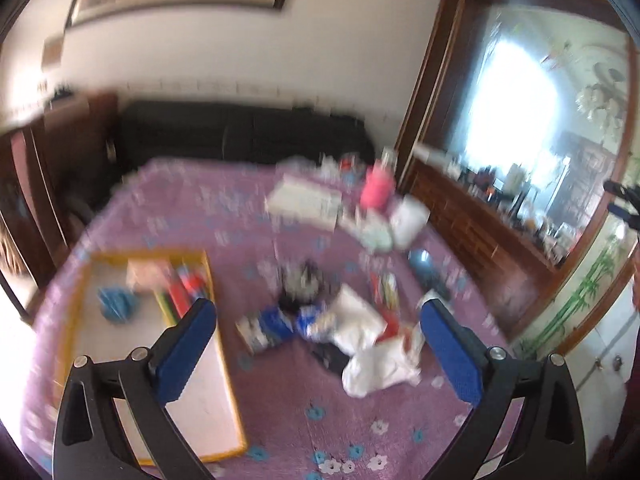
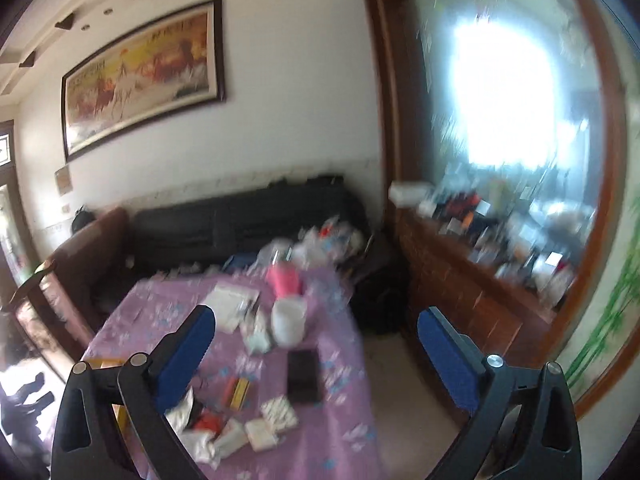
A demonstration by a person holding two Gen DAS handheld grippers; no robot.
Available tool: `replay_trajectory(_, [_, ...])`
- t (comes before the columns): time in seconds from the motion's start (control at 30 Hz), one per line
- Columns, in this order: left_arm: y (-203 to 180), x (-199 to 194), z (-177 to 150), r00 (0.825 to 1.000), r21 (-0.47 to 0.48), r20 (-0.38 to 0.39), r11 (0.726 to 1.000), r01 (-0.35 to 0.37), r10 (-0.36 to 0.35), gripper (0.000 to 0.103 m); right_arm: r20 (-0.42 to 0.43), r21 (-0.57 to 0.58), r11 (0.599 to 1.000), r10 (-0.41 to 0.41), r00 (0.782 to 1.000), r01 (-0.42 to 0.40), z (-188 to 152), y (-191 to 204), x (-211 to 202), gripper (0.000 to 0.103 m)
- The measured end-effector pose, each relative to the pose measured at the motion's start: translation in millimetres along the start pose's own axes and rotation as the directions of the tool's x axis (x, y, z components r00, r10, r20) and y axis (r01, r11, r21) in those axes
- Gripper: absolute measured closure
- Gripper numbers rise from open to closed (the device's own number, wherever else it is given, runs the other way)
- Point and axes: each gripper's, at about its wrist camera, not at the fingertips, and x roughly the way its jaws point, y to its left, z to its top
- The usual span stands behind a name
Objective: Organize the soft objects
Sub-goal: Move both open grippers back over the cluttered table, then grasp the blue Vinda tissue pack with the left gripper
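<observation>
Above the purple flowered bench [image 1: 192, 208], both claws hang released with nothing between their blue pads: the left claw [image 1: 318, 356] over a blurred heap of white soft packs [image 1: 372, 356] beside the yellow-rimmed tray [image 1: 224, 364], the right claw [image 2: 316, 360] over small white packets [image 2: 260, 434] and a black phone [image 2: 303, 376]. Farther back stands a pink cup [image 2: 285, 282].

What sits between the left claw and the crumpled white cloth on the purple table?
Nothing visible. The left claw hangs open above the white cloth, with only clear air between; other clutter lies beside the cloth, not over it.
</observation>
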Motion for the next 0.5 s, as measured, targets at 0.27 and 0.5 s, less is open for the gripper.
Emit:
replay_trajectory(0.27, [-37,105,-66,0.982,0.162,-0.191,0.986,0.036,-0.005,0.007,-0.223,-0.018,0.99,0.135,0.965,-0.143,-143,30,115,0.001])
replay_trajectory(0.5, [12,144,-54,0.973,-0.009,-0.218,0.997,-0.078,0.074,0.009,-0.332,0.106,0.967,0.253,0.909,-0.231,-205,36,165,0.001])
